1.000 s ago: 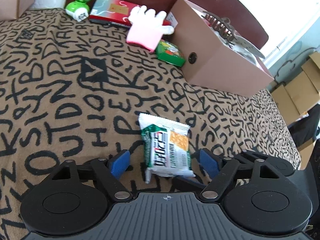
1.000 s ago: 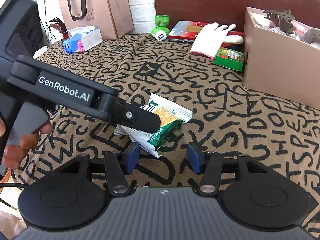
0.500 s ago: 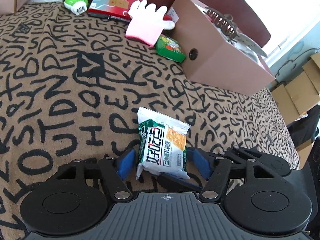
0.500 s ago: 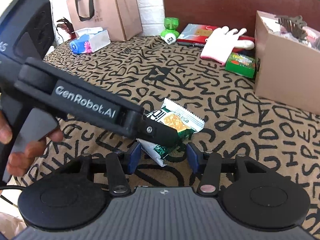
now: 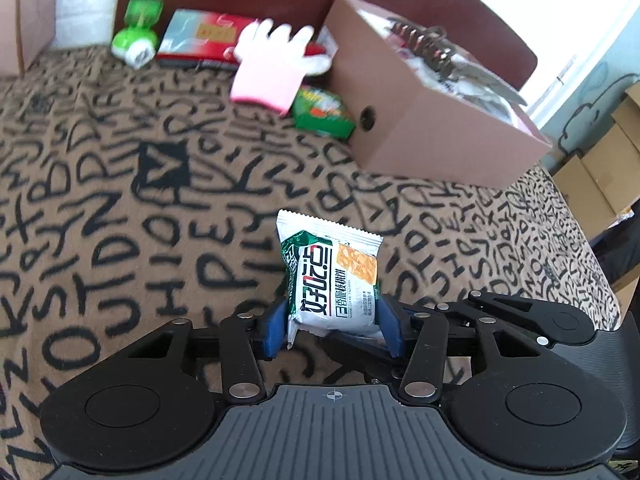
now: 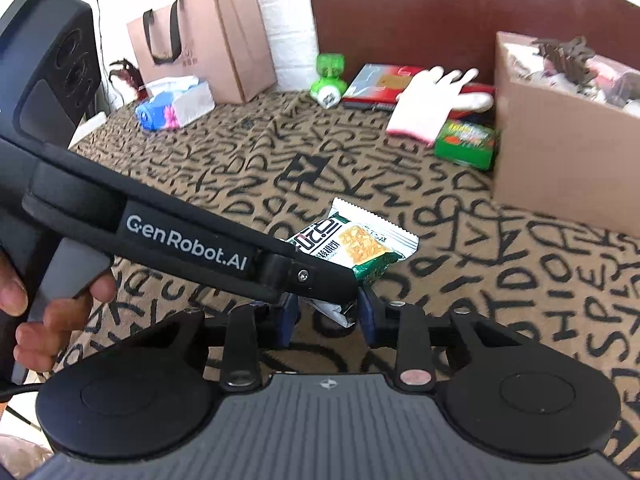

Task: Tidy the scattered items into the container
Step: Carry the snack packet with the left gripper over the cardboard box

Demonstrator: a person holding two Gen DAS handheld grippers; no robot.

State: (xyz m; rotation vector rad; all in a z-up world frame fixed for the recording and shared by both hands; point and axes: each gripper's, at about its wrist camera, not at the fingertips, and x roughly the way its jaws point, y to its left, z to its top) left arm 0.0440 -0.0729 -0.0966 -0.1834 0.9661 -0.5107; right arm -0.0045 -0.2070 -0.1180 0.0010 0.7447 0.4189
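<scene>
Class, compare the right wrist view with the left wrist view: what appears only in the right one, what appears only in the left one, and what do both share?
Only the right wrist view shows the paper bag, the tissue pack and the person's hand on the left gripper's handle.

Only the left wrist view shows the cardboard boxes on the floor past the bed's edge, and the left gripper pinching the snack packet.

Both share the snack packet, brown box, glove, green bottle and patterned blanket.

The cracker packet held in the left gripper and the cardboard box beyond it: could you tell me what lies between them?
Nothing but bare patterned blanket lies between the cracker packet in the left gripper and the cardboard box; the left wrist view shows it best.
</scene>
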